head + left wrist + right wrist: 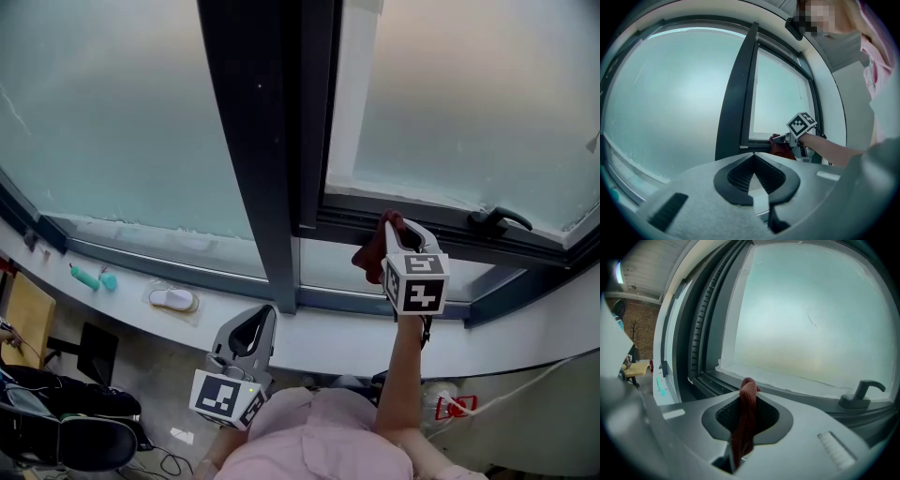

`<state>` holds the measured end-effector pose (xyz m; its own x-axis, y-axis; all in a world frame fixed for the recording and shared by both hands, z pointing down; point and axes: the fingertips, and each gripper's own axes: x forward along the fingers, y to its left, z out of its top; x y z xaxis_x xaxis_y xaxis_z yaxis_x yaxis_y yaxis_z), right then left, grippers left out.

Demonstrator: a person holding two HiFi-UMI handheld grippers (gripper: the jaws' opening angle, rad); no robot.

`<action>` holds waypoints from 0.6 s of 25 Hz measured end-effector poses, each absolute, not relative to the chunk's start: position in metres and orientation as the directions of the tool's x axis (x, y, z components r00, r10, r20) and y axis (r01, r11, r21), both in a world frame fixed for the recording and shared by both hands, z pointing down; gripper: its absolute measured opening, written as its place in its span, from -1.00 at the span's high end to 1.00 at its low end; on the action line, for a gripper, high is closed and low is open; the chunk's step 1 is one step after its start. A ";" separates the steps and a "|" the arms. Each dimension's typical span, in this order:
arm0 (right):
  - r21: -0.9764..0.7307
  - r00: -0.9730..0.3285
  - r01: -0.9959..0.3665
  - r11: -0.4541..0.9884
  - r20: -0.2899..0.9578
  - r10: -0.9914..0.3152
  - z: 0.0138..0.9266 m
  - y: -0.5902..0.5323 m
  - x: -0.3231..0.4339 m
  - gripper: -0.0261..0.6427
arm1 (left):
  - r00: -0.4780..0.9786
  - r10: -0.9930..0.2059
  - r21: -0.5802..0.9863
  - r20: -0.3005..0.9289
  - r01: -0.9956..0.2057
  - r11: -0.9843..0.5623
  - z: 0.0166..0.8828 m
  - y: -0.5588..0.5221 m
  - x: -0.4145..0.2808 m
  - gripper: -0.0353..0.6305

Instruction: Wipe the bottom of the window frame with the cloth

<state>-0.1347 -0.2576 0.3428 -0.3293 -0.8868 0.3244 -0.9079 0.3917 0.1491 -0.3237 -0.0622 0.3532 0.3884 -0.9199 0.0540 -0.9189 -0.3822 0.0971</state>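
Head view: my right gripper [392, 228] is pressed together on the dark red cloth [369, 259], which bunches out at its 8 o'clock side. The cloth sits at the bottom of the window frame [450, 228], close to the upright dark post, and seems to touch the rail, though I cannot be sure of contact. From the cloth the rail runs off toward 3 o'clock, past the window handle [500, 220]. No streak or clean patch shows on it, so I judge the wiping to be at one end of a pass, with most of the rail's length left to cover. My left gripper [262, 317] hangs low at 7 o'clock from the right one, near the white sill [328, 339] and well apart from the cloth.

Left gripper view: my left gripper [753, 156] has its jaws together with nothing between them. The cloth [780, 147] lies at 1 o'clock from its tips, beside the right gripper [785, 139], at the foot of the right-hand pane.

Right gripper view: my right gripper [749, 398] pinches the cloth [746, 420] in a narrow fold. One end pokes out past the tips at 12 o'clock and the rest trails down between the pads toward 6 o'clock. The bottom of the window frame [806, 397] lies just beyond the cloth's tip and stretches toward 3 o'clock, where the window handle [862, 392] stands.
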 end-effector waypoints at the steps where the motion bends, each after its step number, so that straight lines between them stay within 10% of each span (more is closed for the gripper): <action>1: 0.156 -0.326 -0.907 0.391 0.325 -0.888 0.343 -0.258 -0.135 0.77 | 0.391 -0.919 0.096 0.054 -0.918 -0.385 0.353 -0.063 -0.323 0.90; 15: 0.128 -0.290 -0.931 0.343 0.314 -0.904 0.343 -0.258 -0.107 0.77 | 0.408 -0.911 0.094 0.056 -0.911 -0.402 0.355 -0.068 -0.319 0.90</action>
<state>-0.1069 -0.2578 0.3434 -0.2901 -0.9039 0.3143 -0.9306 0.3431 0.1275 -0.3186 -0.0676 0.3548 0.4078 -0.9114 0.0557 -0.9109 -0.4018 0.0940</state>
